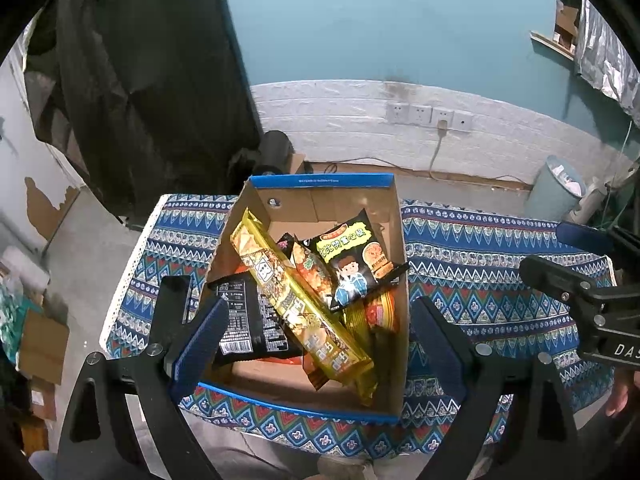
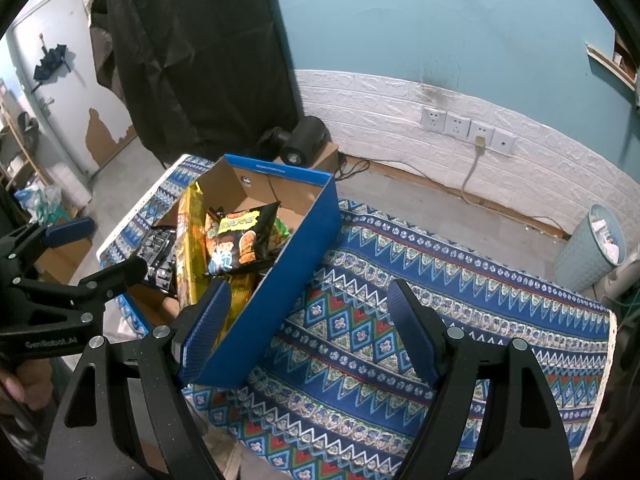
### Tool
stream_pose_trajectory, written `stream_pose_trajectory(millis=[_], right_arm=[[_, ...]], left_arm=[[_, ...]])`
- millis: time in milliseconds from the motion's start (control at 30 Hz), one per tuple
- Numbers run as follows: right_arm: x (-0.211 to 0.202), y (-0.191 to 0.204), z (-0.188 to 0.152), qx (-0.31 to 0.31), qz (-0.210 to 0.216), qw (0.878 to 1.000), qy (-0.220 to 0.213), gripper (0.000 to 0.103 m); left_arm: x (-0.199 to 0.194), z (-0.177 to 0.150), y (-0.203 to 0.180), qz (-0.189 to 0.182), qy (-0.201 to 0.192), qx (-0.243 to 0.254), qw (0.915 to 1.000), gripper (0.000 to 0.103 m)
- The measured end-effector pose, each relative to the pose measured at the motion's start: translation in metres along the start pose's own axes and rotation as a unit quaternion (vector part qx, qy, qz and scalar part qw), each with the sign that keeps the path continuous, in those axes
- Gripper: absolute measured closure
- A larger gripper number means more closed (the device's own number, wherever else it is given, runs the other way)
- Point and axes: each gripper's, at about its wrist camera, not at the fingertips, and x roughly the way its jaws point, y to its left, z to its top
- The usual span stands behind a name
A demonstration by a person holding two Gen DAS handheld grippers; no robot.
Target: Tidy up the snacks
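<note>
With every snack already heaped in the box mid-table, both the left gripper and right gripper hover wide open and empty, so judge tidiness, perhaps flattening the long yellow pack.

Black angular frames on left tool and right tool, blue ribbed pads, round silver screws, white lettering on the side, apparently "GenRobot.AI".
</note>
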Motion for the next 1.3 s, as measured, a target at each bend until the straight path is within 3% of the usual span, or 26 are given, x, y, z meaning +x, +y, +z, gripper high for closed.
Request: stream_pose_trajectory(millis=[1300], right_arm=[[-0.0025, -0.0044, -0.0008, -0.003, -0.005, 1.000, 0.005, 0.023]], left_arm=[[0.0031, -0.0002, 0.0026, -0.006, 0.016, -0.009, 0.9998, 0.009]])
